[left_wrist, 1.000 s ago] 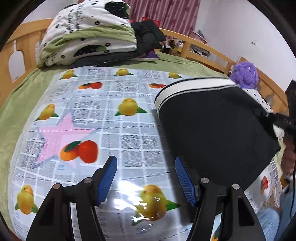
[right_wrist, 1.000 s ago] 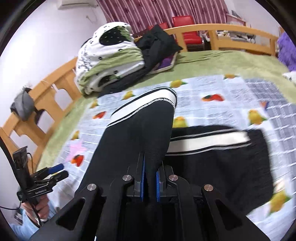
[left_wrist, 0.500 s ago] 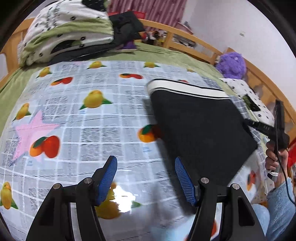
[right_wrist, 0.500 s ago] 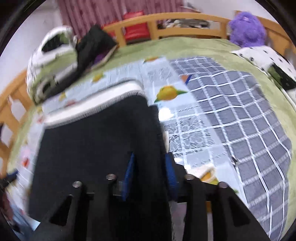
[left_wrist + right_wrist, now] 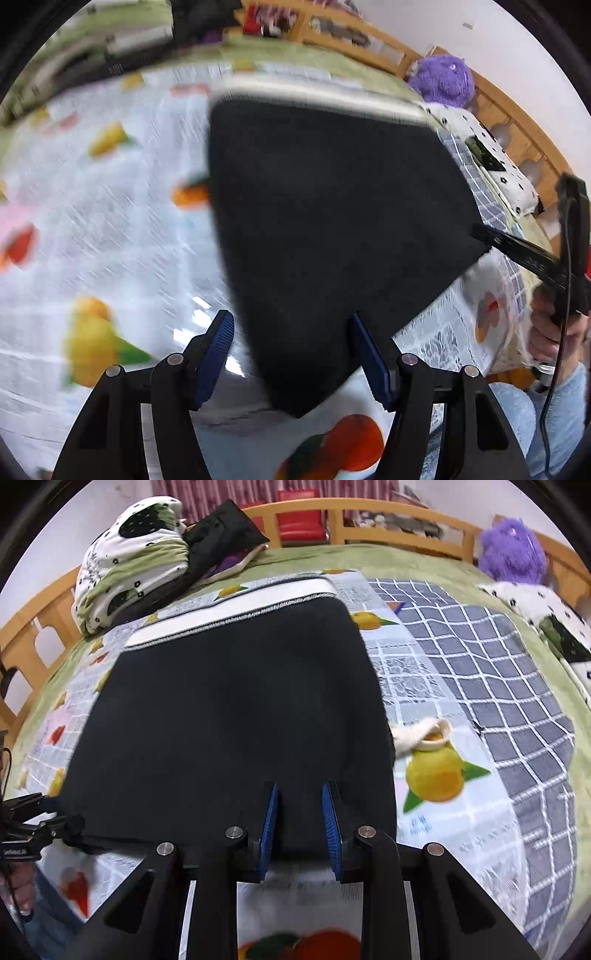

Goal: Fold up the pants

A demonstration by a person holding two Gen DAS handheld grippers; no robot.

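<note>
The black pants lie folded flat on the fruit-print cloth, with their white waistband at the far end. My right gripper hovers at the near edge, slightly open, with black fabric below the gap and the pads not pressing. In the left wrist view, which is blurred, the pants fill the middle. My left gripper is open wide over their near corner. The right gripper touches the pants' right corner, held by a hand. A white cord sticks out on the right side.
Folded bedding and dark clothes are piled at the far left of the bed. A purple plush toy sits by the wooden rail. A grey checked cloth covers the right side, beside a dotted pillow.
The right gripper, shut on a raised pant leg before, has laid it flat over the rest and opened. The left gripper has moved right, to the pants' near corner.
</note>
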